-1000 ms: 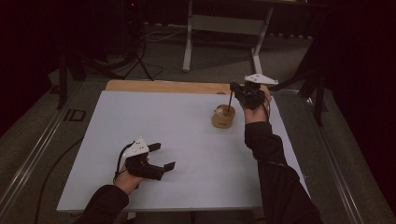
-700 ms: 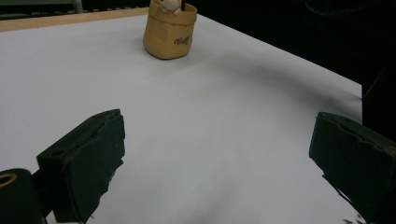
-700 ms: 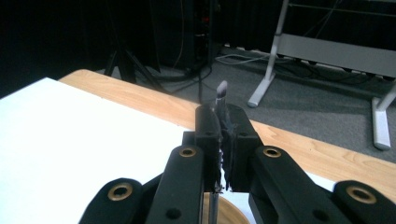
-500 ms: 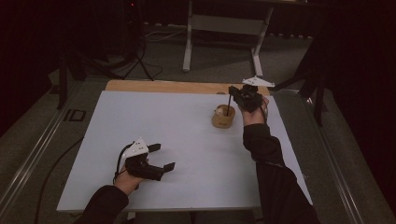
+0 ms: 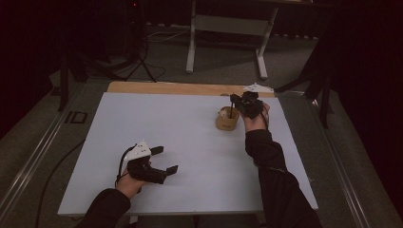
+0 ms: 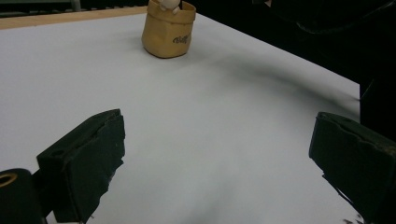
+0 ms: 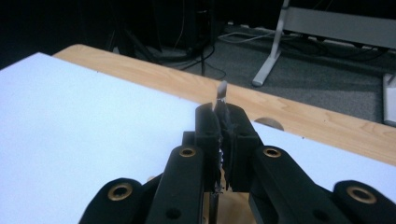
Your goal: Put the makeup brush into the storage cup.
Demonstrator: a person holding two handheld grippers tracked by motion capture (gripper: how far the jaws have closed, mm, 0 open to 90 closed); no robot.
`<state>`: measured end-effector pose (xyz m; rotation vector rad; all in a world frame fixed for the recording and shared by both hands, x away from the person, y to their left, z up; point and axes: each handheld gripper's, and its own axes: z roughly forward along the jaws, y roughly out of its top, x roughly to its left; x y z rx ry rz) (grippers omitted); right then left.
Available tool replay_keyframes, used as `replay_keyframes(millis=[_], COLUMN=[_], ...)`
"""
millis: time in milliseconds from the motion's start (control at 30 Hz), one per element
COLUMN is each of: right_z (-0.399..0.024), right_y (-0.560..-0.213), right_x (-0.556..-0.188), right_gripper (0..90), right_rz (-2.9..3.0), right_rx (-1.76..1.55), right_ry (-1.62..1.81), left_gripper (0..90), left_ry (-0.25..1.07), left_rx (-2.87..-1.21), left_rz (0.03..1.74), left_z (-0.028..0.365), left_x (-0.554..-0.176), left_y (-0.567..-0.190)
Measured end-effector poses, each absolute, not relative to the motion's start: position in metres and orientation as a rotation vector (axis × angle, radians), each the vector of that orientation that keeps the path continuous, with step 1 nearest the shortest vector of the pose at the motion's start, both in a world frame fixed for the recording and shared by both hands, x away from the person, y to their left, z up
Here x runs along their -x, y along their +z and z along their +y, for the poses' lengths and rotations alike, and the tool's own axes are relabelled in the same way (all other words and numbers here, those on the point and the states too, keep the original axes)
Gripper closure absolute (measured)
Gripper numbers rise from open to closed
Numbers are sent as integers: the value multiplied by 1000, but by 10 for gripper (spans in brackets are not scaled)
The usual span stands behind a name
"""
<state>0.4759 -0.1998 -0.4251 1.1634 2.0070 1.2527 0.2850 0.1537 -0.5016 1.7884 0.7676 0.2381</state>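
Tan pot (image 5: 227, 120) beneath right gripper (image 5: 236, 101) (clamped).

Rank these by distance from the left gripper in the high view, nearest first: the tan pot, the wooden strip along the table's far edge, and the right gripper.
From the left gripper:
1. Tan pot, on the white table toward its far right.
2. Right gripper, just beyond the pot, above its right side.
3. Wooden strip, along the table's far edge.
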Motion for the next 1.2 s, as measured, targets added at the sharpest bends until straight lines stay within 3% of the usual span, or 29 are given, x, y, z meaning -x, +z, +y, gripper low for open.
replay_keyframes(millis=[500,833,900,1033,1200], right_z=[-204,-210,-209,-208,-209], right_y=[-436,-414,-410,-402,-396], right_x=[-480,-472,-469,-464,-457], right_gripper=[812,509,371,203,106], right_rz=[2074,2070,2054,2049,2064], right_rx=[-1231,-1261,-1268,-1273,-1281], right_ry=[1147,1205,1190,1168,1177], left_gripper=[40,40,40,40,40], left_ry=[235,238,238,239,242], left_rx=[-1791,-1793,-1794,-1799,-1792], left_rz=[769,765,768,765,769], left_z=[153,152,152,152,152], left_x=[-286,-285,-285,-285,-285], left_y=[-502,-501,-501,-500,-499])
